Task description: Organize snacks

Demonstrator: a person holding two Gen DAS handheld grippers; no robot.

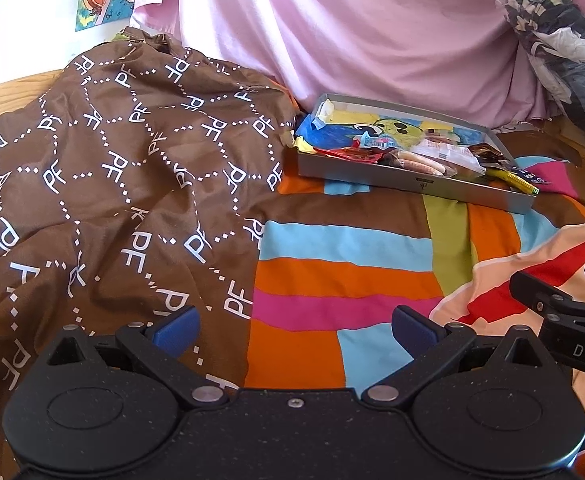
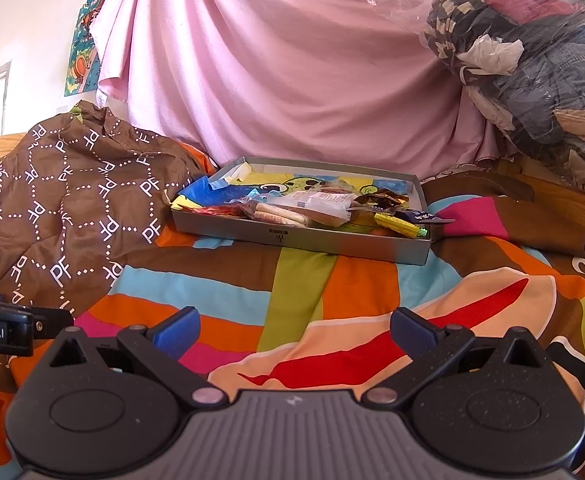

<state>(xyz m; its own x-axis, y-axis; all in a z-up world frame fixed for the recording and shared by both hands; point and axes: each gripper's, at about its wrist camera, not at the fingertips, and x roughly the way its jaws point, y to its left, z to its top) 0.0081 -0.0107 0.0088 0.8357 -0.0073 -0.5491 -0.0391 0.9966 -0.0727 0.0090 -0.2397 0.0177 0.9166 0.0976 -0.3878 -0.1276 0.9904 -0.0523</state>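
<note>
A shallow grey box tray [image 1: 412,184] [image 2: 304,240] lies on the striped bedspread ahead of both grippers. In it lie several wrapped snacks: a clear pack of biscuit sticks [image 1: 416,164] [image 2: 280,213], a white wrapper [image 2: 324,202], a yellow bar [image 1: 512,180] [image 2: 398,225] at the right end, and a blue packet [image 1: 324,132] [image 2: 212,194] at the left end. My left gripper [image 1: 294,330] is open with nothing between its fingers, well short of the tray. My right gripper [image 2: 294,330] is open too and holds nothing. The right gripper also shows at the right edge of the left wrist view.
A crumpled brown patterned cloth [image 1: 112,168] [image 2: 64,208] is heaped left of the tray. A pink sheet [image 1: 372,32] [image 2: 284,64] hangs behind. A clear bag of clothes [image 2: 532,60] sits on a wooden ledge at the right. Flat striped bedspread [image 1: 352,272] lies between grippers and tray.
</note>
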